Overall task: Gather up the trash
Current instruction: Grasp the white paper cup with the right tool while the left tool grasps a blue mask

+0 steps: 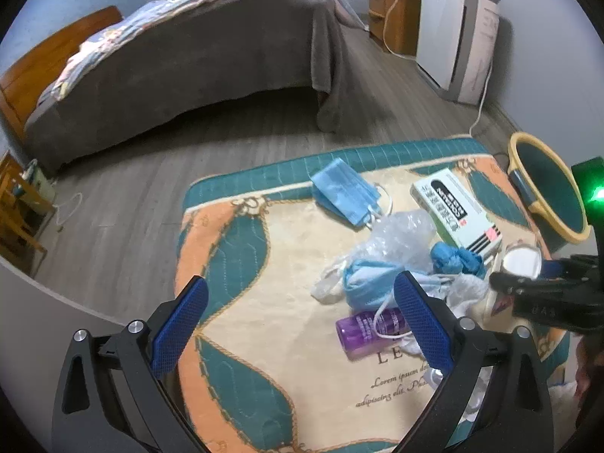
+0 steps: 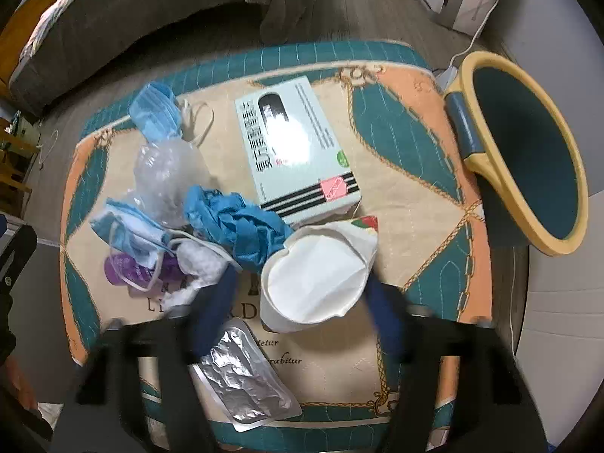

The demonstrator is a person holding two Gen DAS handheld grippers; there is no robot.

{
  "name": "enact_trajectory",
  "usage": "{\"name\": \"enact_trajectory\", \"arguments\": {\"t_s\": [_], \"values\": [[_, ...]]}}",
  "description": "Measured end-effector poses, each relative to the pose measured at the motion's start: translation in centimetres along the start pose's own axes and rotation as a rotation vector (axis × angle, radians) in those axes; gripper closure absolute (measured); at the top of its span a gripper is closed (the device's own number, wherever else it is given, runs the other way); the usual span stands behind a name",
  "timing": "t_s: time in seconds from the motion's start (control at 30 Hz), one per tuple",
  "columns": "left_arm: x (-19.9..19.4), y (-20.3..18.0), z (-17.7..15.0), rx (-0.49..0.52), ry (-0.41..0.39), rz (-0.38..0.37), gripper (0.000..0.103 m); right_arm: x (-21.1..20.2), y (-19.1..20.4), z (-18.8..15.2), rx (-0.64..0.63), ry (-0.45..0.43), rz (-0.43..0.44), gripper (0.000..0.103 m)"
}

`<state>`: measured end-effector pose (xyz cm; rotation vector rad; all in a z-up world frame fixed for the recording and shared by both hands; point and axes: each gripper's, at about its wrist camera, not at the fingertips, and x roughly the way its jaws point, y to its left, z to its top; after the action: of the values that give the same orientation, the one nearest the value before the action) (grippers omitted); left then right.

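Observation:
Trash lies on a patterned mat (image 2: 415, 166). A crumpled white paper cup (image 2: 317, 275) sits between the fingers of my right gripper (image 2: 302, 313), which is open and blurred by motion. Around it lie a blue glove (image 2: 238, 222), blue face masks (image 2: 154, 113), clear plastic wrap (image 2: 170, 173), a purple bottle (image 2: 124, 268), a green-white box (image 2: 298, 147) and a foil blister pack (image 2: 245, 377). My left gripper (image 1: 298, 324) is open above the mat, beside the purple bottle (image 1: 362, 330) and a mask (image 1: 372, 283). The yellow-rimmed bin (image 2: 528, 143) stands at the mat's right edge.
A bed (image 1: 181, 64) with a brown cover stands beyond the mat. A white appliance (image 1: 453, 34) and a wooden cabinet (image 1: 392, 15) stand by the far wall, with a white cable (image 1: 479, 113) on the wood floor. The bin also shows in the left wrist view (image 1: 547, 192).

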<state>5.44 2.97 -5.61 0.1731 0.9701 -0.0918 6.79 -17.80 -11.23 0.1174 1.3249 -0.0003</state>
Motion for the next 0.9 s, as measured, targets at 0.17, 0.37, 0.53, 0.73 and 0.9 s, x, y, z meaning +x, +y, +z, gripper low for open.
{"name": "enact_trajectory", "arguments": {"t_s": [0.17, 0.37, 0.53, 0.73, 0.9], "values": [[2.0, -1.6, -0.5, 0.055, 0.041, -0.042, 0.005, -1.0, -0.4, 0.3, 0.004, -0.028, -0.003, 0.066], [4.6, -3.6, -0.9, 0.075, 0.087, -0.084, 0.006, -1.9, -0.9, 0.9, -0.001, -0.056, 0.008, 0.066], [5.7, -4.7, -0.7, 0.076, 0.100, -0.129, 0.008, -2.4, -1.2, 1.5, -0.005, -0.074, 0.021, 0.066], [6.7, -4.7, -0.5, 0.046, 0.135, -0.173, 0.039, -2.9, -1.5, 2.0, -0.001, -0.092, 0.041, 0.066], [6.6, -4.7, -0.5, 0.060, 0.139, -0.174, 0.063, -3.2, -1.2, 2.3, -0.020, -0.102, 0.047, 0.066]]}}
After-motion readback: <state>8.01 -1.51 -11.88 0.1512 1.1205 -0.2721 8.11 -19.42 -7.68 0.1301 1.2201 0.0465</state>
